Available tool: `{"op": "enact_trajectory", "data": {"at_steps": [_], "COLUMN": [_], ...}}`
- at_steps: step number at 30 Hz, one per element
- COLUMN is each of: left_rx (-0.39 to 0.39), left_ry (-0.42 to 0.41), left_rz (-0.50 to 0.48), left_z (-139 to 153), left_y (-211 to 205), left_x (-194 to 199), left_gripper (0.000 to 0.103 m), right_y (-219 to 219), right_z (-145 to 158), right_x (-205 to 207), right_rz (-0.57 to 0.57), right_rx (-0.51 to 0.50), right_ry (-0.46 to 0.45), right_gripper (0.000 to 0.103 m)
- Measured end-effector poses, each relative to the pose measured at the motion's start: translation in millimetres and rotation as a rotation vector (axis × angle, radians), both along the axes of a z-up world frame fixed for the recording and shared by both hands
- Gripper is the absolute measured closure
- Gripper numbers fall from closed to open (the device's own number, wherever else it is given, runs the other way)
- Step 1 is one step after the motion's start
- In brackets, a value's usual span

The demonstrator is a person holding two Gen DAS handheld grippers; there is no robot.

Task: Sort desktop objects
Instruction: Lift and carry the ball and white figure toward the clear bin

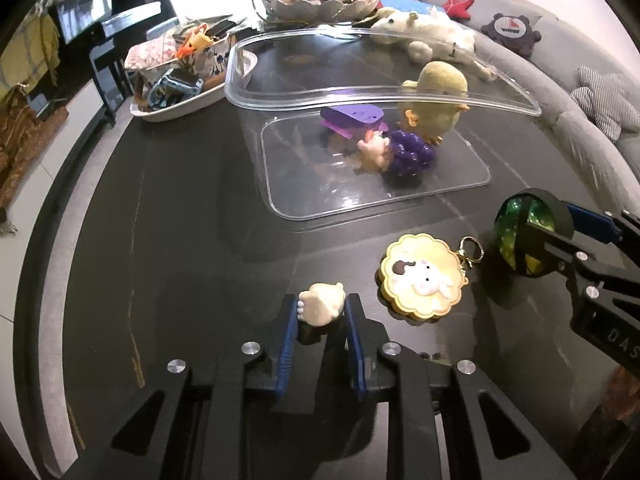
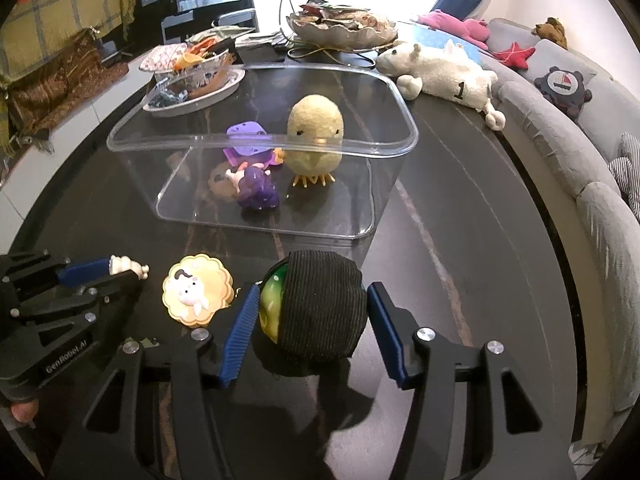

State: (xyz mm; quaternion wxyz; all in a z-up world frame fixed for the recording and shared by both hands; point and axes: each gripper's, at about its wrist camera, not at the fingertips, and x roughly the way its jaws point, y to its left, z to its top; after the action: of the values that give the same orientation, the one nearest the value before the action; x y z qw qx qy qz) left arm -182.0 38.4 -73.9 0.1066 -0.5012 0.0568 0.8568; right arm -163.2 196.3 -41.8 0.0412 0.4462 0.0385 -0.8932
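My left gripper (image 1: 322,306) is shut on a small cream figurine (image 1: 323,303), low over the dark table; it also shows in the right wrist view (image 2: 125,266). My right gripper (image 2: 310,306) is shut on a green glitter ball with a black band (image 2: 320,306), seen from the side in the left wrist view (image 1: 528,236). A yellow cookie-shaped keychain (image 1: 423,278) lies on the table between the two grippers (image 2: 198,290). A clear plastic box (image 2: 260,146) ahead holds a yellow chick toy (image 2: 315,136), a purple grape toy (image 2: 258,192) and a purple flat piece (image 2: 246,134).
A white dish of clutter (image 2: 196,80) stands at the back left. A scalloped bowl on a wire stand (image 2: 344,26) and a white plush sheep (image 2: 440,68) lie at the back. A grey sofa (image 2: 560,128) curves along the right.
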Motion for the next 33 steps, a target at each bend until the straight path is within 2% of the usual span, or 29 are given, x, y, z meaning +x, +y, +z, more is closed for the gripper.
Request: {"op": "enact_trajectory", "data": {"at_steps": [11, 33], "left_rx": [0.023, 0.036], "left_ry": [0.028, 0.147], "left_rz": [-0.017, -0.039], "left_z": [13.5, 73.5], "left_y": [-2.1, 0.5], "left_x": [8.7, 45.4], "left_gripper": [0.082, 0.082], "right_y": [-4.0, -7.3], "right_z": [14.0, 56.5], "right_x": [8.3, 40.4], "right_rz": [0.018, 0.028], "right_rx": [-0.023, -0.045], "right_ry": [0.027, 0.109], "right_gripper": [0.050, 0.050]}}
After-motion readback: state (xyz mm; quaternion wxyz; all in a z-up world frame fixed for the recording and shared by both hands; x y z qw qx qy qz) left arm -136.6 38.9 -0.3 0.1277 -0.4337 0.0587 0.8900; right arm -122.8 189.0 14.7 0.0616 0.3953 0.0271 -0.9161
